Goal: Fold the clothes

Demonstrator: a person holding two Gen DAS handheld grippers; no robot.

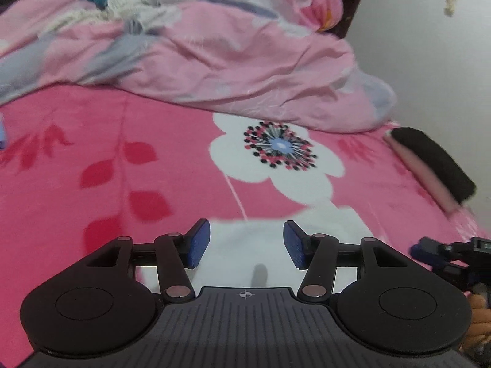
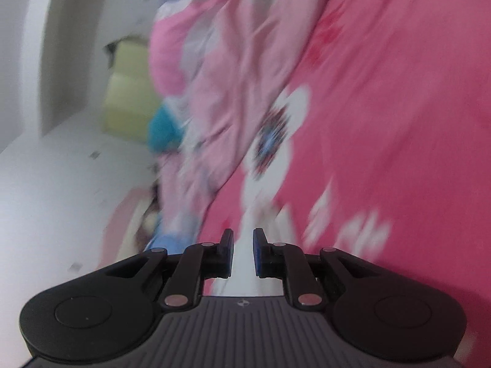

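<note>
Left gripper (image 1: 247, 243) nearest, jaws apart, nothing between the blue pads, hovering over a white flower on the pink bedsheet (image 1: 92, 141). Right gripper (image 2: 243, 253), jaws narrowly parted, nothing visibly clamped, view blurred. Farther along the bed's right edge, a folded black and pink garment (image 1: 435, 168). Beyond, toward the far edge, a rumpled pale pink quilt (image 1: 245, 61).

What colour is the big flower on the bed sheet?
White petals, with a blue middle ringed by black and red dots, on the pink bed sheet. The big flower shows best in the left wrist view.
</note>
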